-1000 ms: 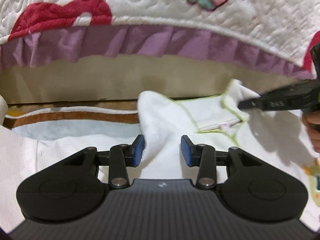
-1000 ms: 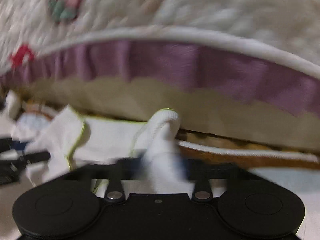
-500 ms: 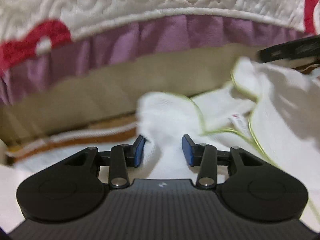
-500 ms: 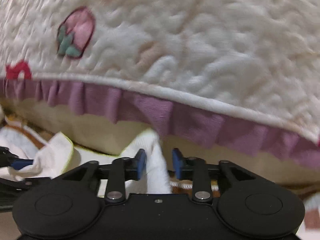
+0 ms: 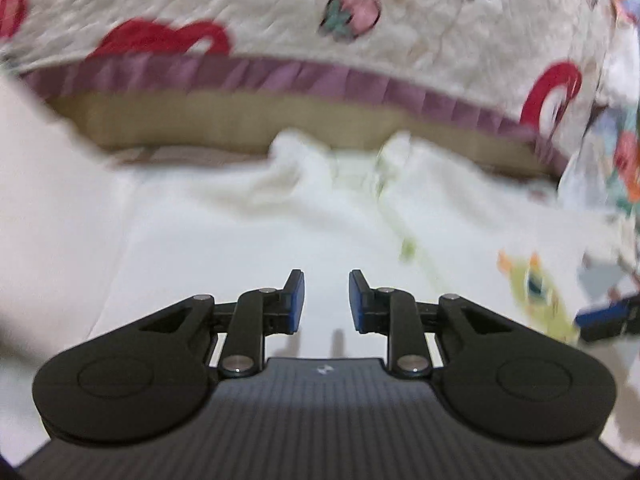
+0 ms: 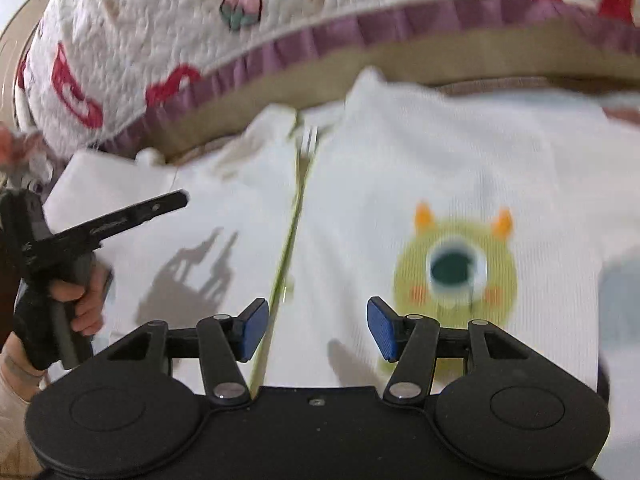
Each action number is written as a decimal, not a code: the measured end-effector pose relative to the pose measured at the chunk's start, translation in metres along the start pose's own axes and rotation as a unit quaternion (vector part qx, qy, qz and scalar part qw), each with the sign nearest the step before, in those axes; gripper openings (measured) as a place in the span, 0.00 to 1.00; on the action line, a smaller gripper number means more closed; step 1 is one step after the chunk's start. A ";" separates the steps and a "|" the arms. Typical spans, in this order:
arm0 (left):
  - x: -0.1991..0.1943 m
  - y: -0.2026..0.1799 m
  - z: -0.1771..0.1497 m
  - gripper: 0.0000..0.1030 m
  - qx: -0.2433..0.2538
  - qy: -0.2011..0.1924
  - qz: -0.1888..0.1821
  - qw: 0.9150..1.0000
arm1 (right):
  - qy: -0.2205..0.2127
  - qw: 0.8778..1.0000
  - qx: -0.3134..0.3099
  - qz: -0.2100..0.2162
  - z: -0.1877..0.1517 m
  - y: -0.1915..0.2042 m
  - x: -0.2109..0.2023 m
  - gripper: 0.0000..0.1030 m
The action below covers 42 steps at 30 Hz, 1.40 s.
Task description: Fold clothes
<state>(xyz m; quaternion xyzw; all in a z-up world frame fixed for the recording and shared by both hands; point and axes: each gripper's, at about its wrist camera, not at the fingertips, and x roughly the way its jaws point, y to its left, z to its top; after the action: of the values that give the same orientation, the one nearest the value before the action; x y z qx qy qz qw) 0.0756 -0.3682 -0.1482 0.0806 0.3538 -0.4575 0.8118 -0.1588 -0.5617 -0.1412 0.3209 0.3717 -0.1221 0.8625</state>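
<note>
Filling the top of both views, the quilt (image 6: 168, 40) with its purple frill (image 5: 280, 74) borders the white garment (image 6: 420, 160) lying flat below it. Only the right view shows the green monster print (image 6: 456, 268) at 3 o'clock. Both claws, left (image 5: 326, 300) and right (image 6: 318, 328), hover spread and empty above open fabric.
</note>
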 end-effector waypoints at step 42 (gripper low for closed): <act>-0.180 0.120 -0.073 0.34 -0.182 -0.176 0.129 0.959 | 0.037 0.956 -0.279 0.088 -0.069 0.218 0.033 0.61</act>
<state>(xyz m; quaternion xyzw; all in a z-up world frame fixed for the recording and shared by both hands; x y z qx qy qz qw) 0.0755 -0.1433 -0.1086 -0.1058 0.2694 -0.2840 0.9141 -0.0772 -0.3494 -0.0996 0.1034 0.3931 0.0743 0.9107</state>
